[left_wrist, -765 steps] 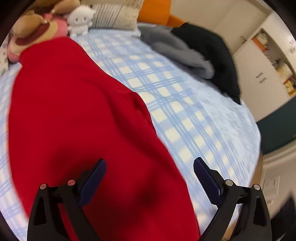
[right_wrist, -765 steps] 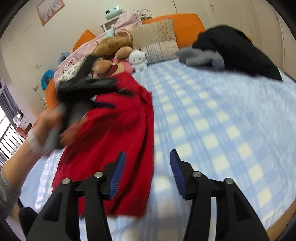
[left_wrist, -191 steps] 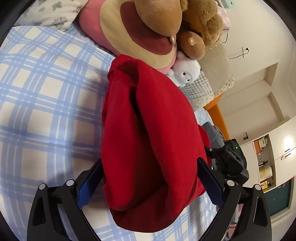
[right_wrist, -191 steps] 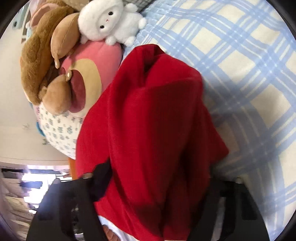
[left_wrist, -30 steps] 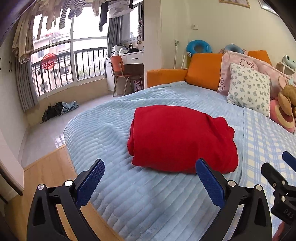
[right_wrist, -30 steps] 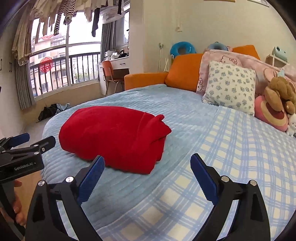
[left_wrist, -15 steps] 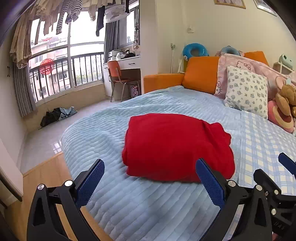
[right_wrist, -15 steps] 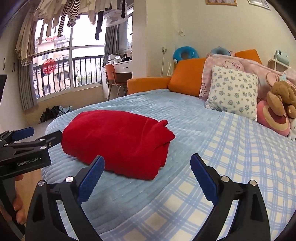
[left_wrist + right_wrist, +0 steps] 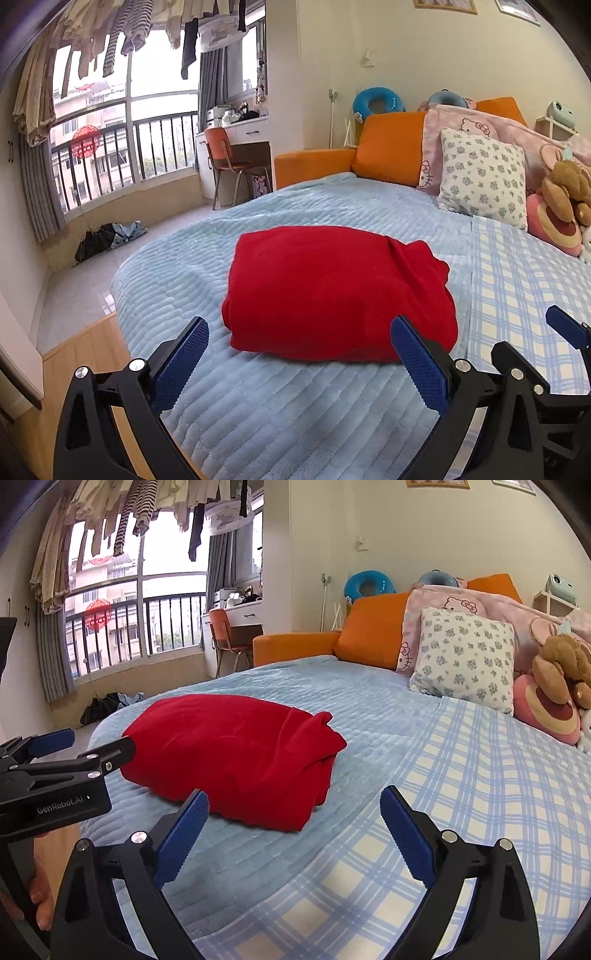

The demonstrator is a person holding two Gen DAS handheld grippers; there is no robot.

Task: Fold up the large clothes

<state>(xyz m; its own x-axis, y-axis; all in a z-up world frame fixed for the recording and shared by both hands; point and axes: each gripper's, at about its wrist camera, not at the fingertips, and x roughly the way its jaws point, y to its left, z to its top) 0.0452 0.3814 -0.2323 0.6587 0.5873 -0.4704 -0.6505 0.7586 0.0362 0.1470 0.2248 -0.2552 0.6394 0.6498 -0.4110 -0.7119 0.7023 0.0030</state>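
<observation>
The left hand-held gripper point(image 9: 299, 363) and right hand-held gripper point(image 9: 294, 834) hover side by side, level over the bed's point(image 9: 295, 413) near edge, jaws spread wide and empty, short of the folded red garment point(image 9: 336, 291) lying on the blue blanket point(image 9: 369, 698).

Domestic bedroom, lived-in; large bed point(image 9: 280, 417) with pale blue quilted cover and a blue plaid sheet point(image 9: 491, 782) over its right part; orange upholstered headboard point(image 9: 391, 147) behind; floral cushion point(image 9: 461, 661), pink cartoon-cat pillow point(image 9: 476, 125) and plush toys point(image 9: 561, 679) banked along the head. Window side: railed balcony window point(image 9: 122, 147) with grey curtains point(image 9: 53, 653); laundry point(image 9: 147, 509) hung overhead; white desk point(image 9: 240, 136) with orange chair point(image 9: 225, 162); clothes heaped on tiled floor point(image 9: 107, 236); framed pictures high on cream wall.
</observation>
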